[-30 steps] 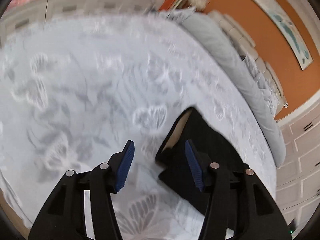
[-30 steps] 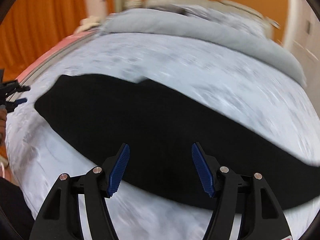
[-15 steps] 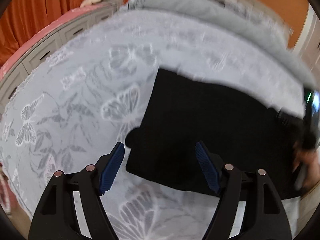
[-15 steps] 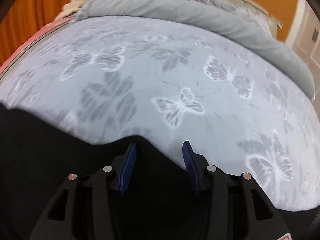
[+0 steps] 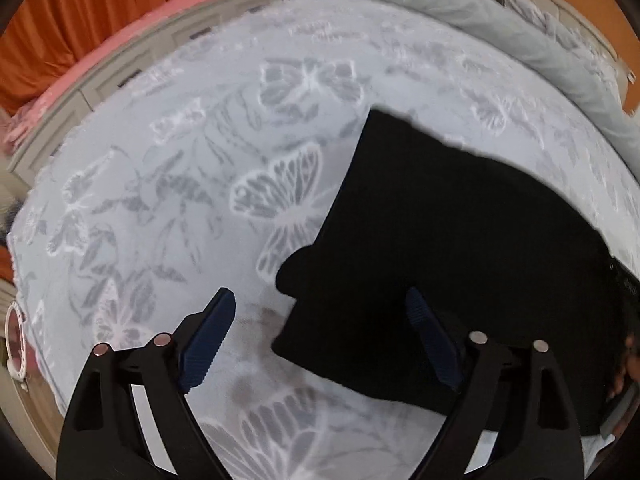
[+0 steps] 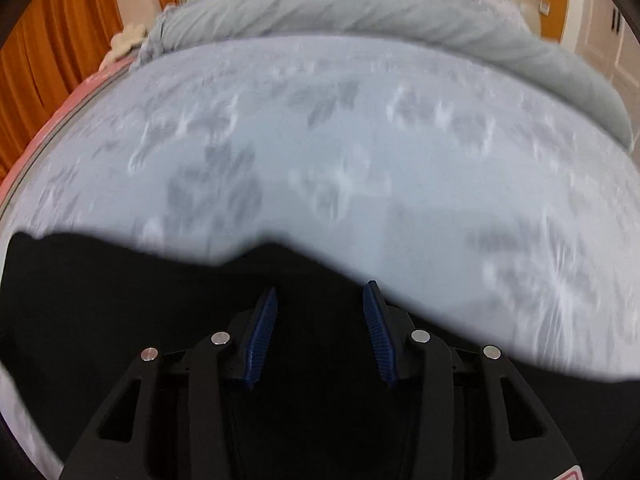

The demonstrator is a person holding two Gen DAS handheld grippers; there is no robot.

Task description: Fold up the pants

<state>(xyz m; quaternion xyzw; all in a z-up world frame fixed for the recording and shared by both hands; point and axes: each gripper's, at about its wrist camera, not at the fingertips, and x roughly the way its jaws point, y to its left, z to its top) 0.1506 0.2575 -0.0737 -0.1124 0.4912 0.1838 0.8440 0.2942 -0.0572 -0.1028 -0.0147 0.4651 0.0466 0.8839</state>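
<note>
The black pants (image 5: pixel 460 248) lie flat on a pale blue butterfly-print bedspread (image 5: pixel 168 200). In the left wrist view my left gripper (image 5: pixel 320 304) is open wide, its blue pads straddling the near left corner of the pants, just above the cloth. In the right wrist view my right gripper (image 6: pixel 320 296) is open over the far edge of the pants (image 6: pixel 120 300), with black cloth between and under its fingers; whether it touches the cloth cannot be told. The view is blurred.
A rolled grey duvet (image 6: pixel 360 12) lies along the far side of the bed. A pink-topped cabinet (image 5: pixel 120 52) and orange curtains (image 5: pixel 100 4) stand to the left. A person's hand (image 5: pixel 624 364) shows at the right edge.
The left gripper has swung right toward the pants corner and opened wider. The right gripper moved forward to the pants' far edge and narrowed somewhat.
</note>
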